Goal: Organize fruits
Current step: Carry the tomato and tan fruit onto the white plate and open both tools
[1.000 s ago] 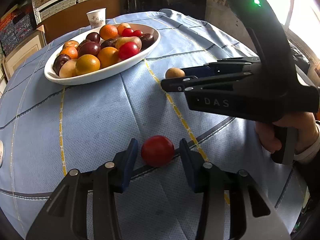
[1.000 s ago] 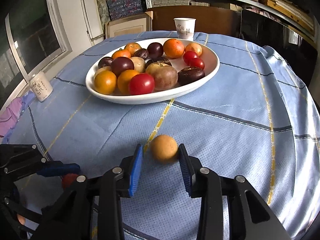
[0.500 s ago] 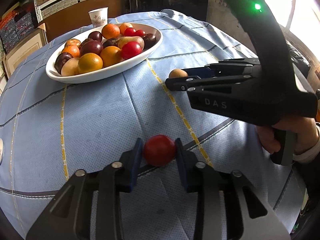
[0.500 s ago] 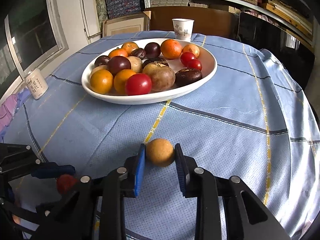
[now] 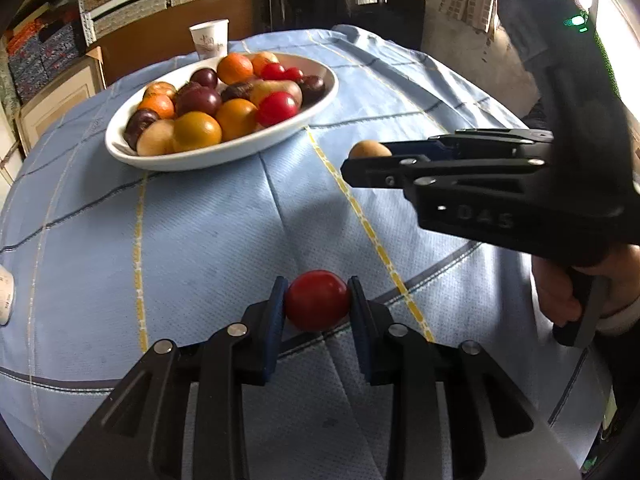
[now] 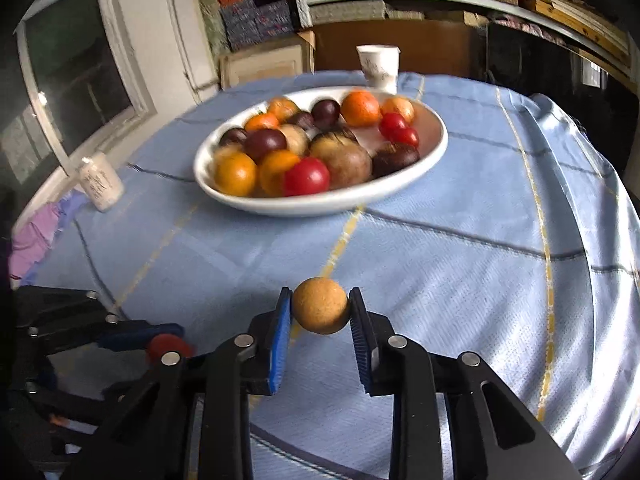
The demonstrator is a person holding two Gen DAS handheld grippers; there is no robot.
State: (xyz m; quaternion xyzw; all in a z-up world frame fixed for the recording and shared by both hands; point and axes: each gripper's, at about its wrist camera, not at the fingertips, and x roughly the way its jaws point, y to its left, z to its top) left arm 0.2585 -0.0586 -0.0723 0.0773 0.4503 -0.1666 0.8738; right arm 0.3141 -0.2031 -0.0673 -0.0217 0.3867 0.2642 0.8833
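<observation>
My left gripper (image 5: 318, 302) is shut on a red tomato (image 5: 317, 299), low over the blue tablecloth (image 5: 200, 240). My right gripper (image 6: 320, 312) is shut on a round tan fruit (image 6: 320, 310) and holds it above the cloth. From the left wrist view the right gripper (image 5: 356, 160) reaches in from the right with the tan fruit (image 5: 368, 149) at its tip. From the right wrist view the left gripper (image 6: 168, 344) and tomato (image 6: 166, 348) show at lower left. A white oval bowl (image 5: 240, 148) (image 6: 340, 204) heaped with oranges, plums and tomatoes stands beyond both.
A white paper cup (image 5: 209, 38) (image 6: 378, 64) stands behind the bowl. Another white cup (image 6: 100, 180) stands at the table's left edge, by a purple cloth (image 6: 32, 240). Shelves and boxes line the back wall. The person's hand (image 5: 568, 292) holds the right gripper's handle.
Both grippers closed on their fruits. The right gripper has lifted the tan fruit off the cloth. The left gripper holds the tomato and has moved little.
</observation>
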